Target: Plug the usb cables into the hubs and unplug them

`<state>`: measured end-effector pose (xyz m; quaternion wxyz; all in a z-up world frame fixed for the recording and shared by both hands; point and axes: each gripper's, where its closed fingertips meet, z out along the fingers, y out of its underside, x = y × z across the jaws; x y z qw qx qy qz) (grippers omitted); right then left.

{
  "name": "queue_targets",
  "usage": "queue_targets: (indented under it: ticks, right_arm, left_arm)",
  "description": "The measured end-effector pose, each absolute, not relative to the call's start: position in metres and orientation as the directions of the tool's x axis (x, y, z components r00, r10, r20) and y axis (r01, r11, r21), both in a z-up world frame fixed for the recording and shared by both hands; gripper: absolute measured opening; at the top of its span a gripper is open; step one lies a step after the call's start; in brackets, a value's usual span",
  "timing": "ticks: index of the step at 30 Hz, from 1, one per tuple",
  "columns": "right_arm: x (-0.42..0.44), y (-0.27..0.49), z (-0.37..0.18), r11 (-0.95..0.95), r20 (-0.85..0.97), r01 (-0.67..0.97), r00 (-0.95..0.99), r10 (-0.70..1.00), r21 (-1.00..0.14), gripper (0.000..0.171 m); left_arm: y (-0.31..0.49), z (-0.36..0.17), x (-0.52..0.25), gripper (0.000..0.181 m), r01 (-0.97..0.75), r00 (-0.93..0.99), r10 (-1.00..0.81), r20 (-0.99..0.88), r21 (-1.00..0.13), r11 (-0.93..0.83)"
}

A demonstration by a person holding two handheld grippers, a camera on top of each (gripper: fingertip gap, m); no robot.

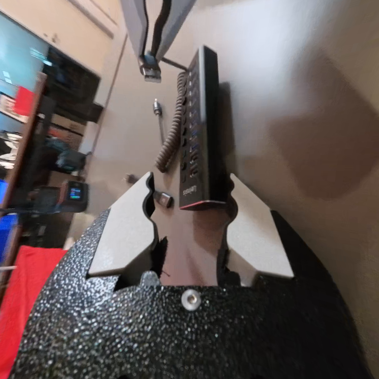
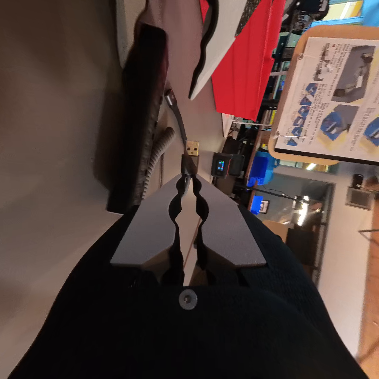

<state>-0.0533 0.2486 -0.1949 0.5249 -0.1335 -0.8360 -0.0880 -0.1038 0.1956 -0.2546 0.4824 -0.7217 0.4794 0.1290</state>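
Grey coiled cable (image 1: 174, 121) lies beside hub (image 1: 202, 131); left gripper (image 1: 191, 182) spread empty, right gripper (image 2: 187, 178) clamps USB plug (image 2: 190, 155).

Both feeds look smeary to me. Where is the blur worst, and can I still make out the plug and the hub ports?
Left wrist view: background shelves smeared, USB hub ports soft but countable. Right wrist view: gold USB plug fairly sharp in the right gripper, hub dark and blurred, ports unreadable.
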Motion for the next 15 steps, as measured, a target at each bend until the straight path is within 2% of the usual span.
queue_targets:
  ticks: [4,7,10,14,15]
  right_arm:
    - [-0.057,0.243,-0.189,0.950,0.949,0.291,-0.316,-0.016,0.113,0.005]
    - [-0.060,0.234,-0.180,0.941,0.959,0.258,-0.234,-0.158,0.218,0.005]
    - [-0.064,0.224,-0.174,0.930,0.953,0.239,-0.187,-0.237,0.278,0.005]
    - [-0.065,0.215,-0.168,0.920,0.943,0.218,-0.145,-0.299,0.326,0.005]
    - [-0.064,0.215,-0.168,0.921,0.945,0.221,-0.145,-0.293,0.319,0.005]
  left_arm:
    - [0.185,-0.237,-0.089,0.073,-0.615,0.659,-0.627,-0.416,-0.778,-0.130]
    - [0.190,-0.203,-0.074,0.059,-0.480,0.734,-0.583,-0.348,-0.873,-0.083]
    - [0.200,-0.187,-0.061,0.042,-0.405,0.788,-0.535,-0.304,-0.911,-0.079]
    - [0.210,-0.187,-0.055,0.007,-0.423,0.799,-0.500,-0.334,-0.903,-0.074]
    - [0.211,-0.187,-0.056,0.005,-0.420,0.806,-0.489,-0.333,-0.904,-0.078]
